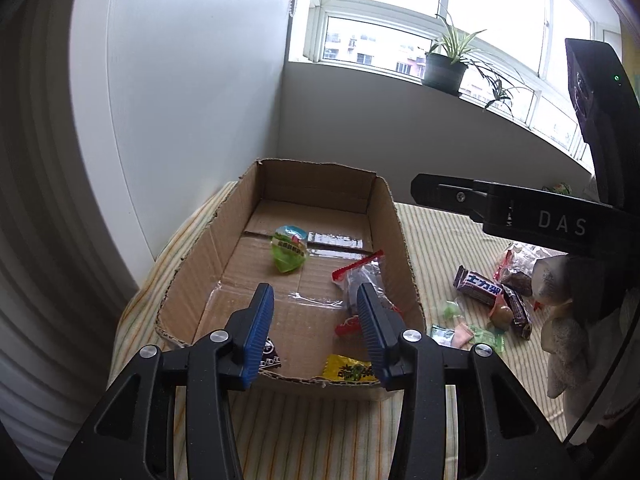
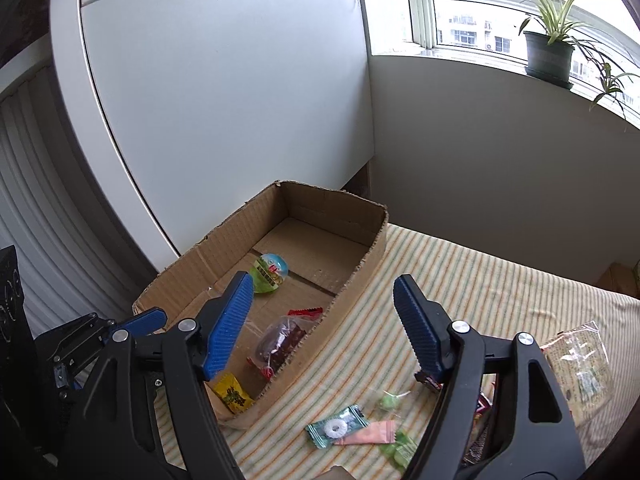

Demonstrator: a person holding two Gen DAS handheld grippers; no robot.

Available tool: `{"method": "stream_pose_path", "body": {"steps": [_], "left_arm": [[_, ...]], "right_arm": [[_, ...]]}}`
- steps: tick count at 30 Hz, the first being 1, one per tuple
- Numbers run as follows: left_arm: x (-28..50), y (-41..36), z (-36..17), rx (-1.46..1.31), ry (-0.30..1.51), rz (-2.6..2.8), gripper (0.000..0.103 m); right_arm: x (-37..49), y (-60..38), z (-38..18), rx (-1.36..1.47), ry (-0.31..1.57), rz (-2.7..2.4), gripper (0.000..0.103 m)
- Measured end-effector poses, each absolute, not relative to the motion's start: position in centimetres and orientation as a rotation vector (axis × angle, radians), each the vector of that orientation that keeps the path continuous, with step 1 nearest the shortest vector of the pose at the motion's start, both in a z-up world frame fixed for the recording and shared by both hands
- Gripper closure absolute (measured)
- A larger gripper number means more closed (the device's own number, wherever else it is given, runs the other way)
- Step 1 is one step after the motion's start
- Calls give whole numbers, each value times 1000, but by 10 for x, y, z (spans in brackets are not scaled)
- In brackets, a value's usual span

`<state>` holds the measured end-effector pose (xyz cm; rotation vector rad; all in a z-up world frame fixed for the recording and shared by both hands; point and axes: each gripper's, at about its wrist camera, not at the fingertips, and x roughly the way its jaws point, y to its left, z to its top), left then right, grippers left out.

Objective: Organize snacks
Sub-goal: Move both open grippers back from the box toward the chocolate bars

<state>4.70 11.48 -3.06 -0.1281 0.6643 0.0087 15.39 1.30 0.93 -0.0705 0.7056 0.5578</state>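
Cloth (image 2: 460, 280), striped, covers the whole work surface, which I judge is there to keep wrappers from sliding. Box (image 1: 396, 232) sits open-topped at the far left of it, against the white panel, as the collecting bin. It already holds a green pack (image 1: 289, 251), a clear bag (image 2: 280, 340) with a red seal lying by the right wall, a yellow pack (image 1: 350, 369) and a dark pack (image 1: 270, 354) at the near wall. Pile (image 1: 496, 292) of unsorted snacks lies on the cloth to the right of the box, well apart from it: a chocolate bar (image 1: 478, 283), a mint (image 2: 336, 427), a pink sachet (image 2: 368, 437) and green candies (image 2: 394, 402). My left gripper (image 1: 316, 320) hangs over the near end of the box, jaws spread with nothing between them, so I read it as having nothing to hold here. My right gripper (image 2: 324, 320) straddles the box's right wall, jaws wide and empty, pointed down toward the loose sweets; I judge those go in next.
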Motion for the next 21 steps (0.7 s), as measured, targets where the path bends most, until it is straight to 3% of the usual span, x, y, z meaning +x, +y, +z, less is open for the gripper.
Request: {"method": "stream_pose_path", "body": {"steps": [10,21], "left_arm": [[47,65,-25,-72,660,-86,61],[50,16,-40,0,717,-172,61]], "right_arm": [[132,-72,10,-23,707,478,28],[114,-128,-29,-48,790,406,28]]}}
